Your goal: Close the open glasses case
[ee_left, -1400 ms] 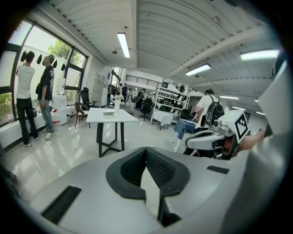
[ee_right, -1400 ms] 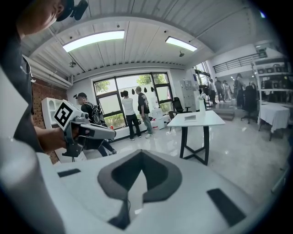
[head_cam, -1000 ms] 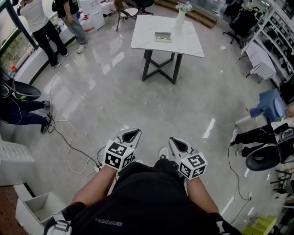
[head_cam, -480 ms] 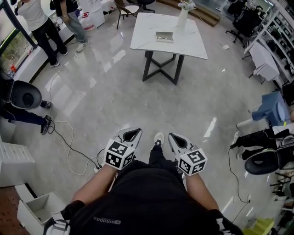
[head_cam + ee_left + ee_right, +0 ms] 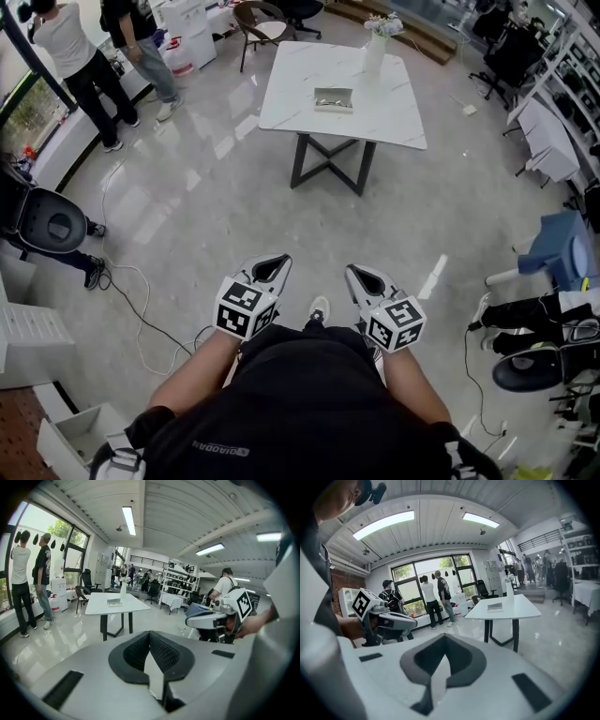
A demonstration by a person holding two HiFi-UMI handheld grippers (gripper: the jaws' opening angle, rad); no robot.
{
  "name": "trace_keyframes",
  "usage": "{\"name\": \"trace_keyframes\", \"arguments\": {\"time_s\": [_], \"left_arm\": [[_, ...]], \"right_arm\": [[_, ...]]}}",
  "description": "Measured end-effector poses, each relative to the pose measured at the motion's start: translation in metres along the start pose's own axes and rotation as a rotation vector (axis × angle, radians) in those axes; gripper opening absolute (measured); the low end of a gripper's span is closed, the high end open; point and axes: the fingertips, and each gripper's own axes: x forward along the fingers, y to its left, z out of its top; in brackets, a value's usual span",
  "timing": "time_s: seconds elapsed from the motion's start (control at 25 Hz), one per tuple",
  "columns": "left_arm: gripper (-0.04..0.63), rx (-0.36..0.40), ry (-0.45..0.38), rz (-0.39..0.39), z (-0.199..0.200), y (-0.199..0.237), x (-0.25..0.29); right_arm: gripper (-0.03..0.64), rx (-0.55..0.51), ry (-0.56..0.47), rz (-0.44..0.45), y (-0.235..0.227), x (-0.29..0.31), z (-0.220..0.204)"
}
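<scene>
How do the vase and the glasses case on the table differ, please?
The vase stands upright and tall; the case lies flat and low. The vase sits at the far edge of the table, the case nearer its middle. The vase holds flowers; the case lies open. Both are pale and rest on the table.

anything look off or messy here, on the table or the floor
Nothing looks spilled or broken. The glasses case lies open on the white table, far ahead of the left tool and right tool. A loose cable snakes across the floor to the person's left, a possible trip hazard.
</scene>
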Motion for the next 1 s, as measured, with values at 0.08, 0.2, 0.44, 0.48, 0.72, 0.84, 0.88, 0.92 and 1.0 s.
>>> {"name": "trace_keyframes", "arguments": {"time_s": [0.08, 0.2, 0.44, 0.48, 0.72, 0.84, 0.88, 0.92, 1.0], "left_arm": [[0.005, -0.001, -0.001, 0.011, 0.016, 0.007, 0.019], [0.005, 0.003, 0.000, 0.019, 0.037, 0.013, 0.050], [0.005, 0.008, 0.003, 0.040, 0.064, 0.019, 0.099], [0.005, 0.013, 0.011, 0.047, 0.066, 0.021, 0.105], [0.005, -0.007, 0.020, 0.078, 0.084, 0.031, 0.131], [0.005, 0.011, 0.021, 0.074, 0.092, 0.028, 0.145], [0.005, 0.018, 0.020, 0.070, 0.095, 0.026, 0.149], [0.005, 0.025, 0.018, 0.067, 0.098, 0.025, 0.151], [0.005, 0.031, 0.021, 0.068, 0.101, 0.027, 0.155]], "right_arm": [[0.002, -0.003, -0.007, 0.005, -0.022, 0.009, 0.015], [0.002, 0.008, -0.013, 0.023, -0.051, 0.021, 0.030], [0.002, 0.035, 0.008, 0.064, -0.097, 0.043, 0.041], [0.002, 0.039, 0.005, 0.070, -0.104, 0.045, 0.044], [0.002, 0.041, -0.006, 0.087, -0.135, 0.058, 0.059], [0.002, 0.049, -0.017, 0.090, -0.147, 0.063, 0.065], [0.002, 0.046, -0.020, 0.091, -0.150, 0.064, 0.067], [0.002, 0.043, -0.022, 0.092, -0.152, 0.065, 0.070], [0.002, 0.041, -0.021, 0.092, -0.156, 0.068, 0.072]]}}
